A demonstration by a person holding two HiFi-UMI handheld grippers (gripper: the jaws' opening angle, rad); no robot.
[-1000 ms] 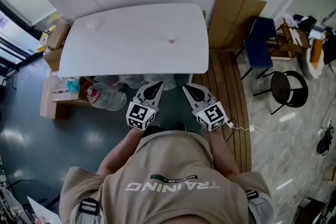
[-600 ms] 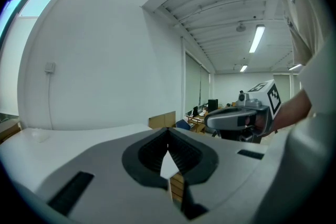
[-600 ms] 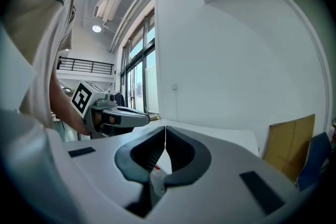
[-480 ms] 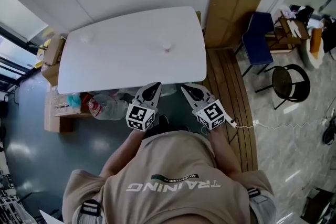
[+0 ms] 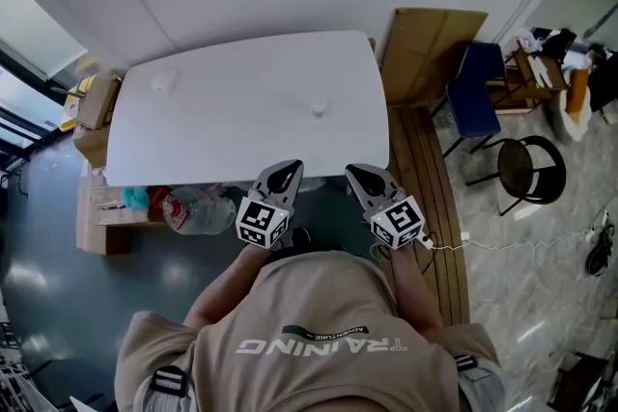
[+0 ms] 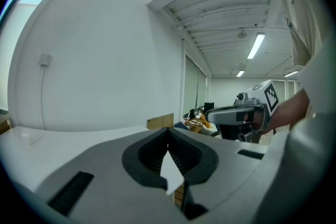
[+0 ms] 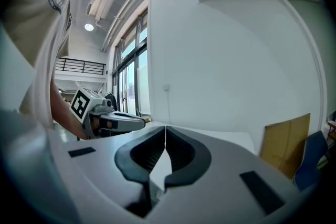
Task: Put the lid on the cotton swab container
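Observation:
A white table point(image 5: 241, 125) stands ahead of me in the head view. Two small things rest on it: a small pale round object point(image 5: 318, 109) right of the middle and a small clear round object point(image 5: 162, 82) near the far left corner. They are too small to tell which is the cotton swab container and which the lid. My left gripper point(image 5: 288, 170) and right gripper point(image 5: 354, 174) hang side by side just short of the table's near edge, off both objects. The left gripper point(image 6: 168, 132) is shut on nothing. The right gripper point(image 7: 166, 130) is likewise shut and holds nothing.
Cardboard boxes point(image 5: 94, 106) and a large plastic bottle point(image 5: 198, 207) sit at and under the table's left side. A cardboard sheet point(image 5: 430, 43) leans at the right, beside a blue chair point(image 5: 475, 87) and a black stool point(image 5: 529, 164). A white cable point(image 5: 502, 244) runs across the floor.
The table sits lower and closer in the head view than a second ago. Both grippers stay shut, side by side, slightly lower in the frame.

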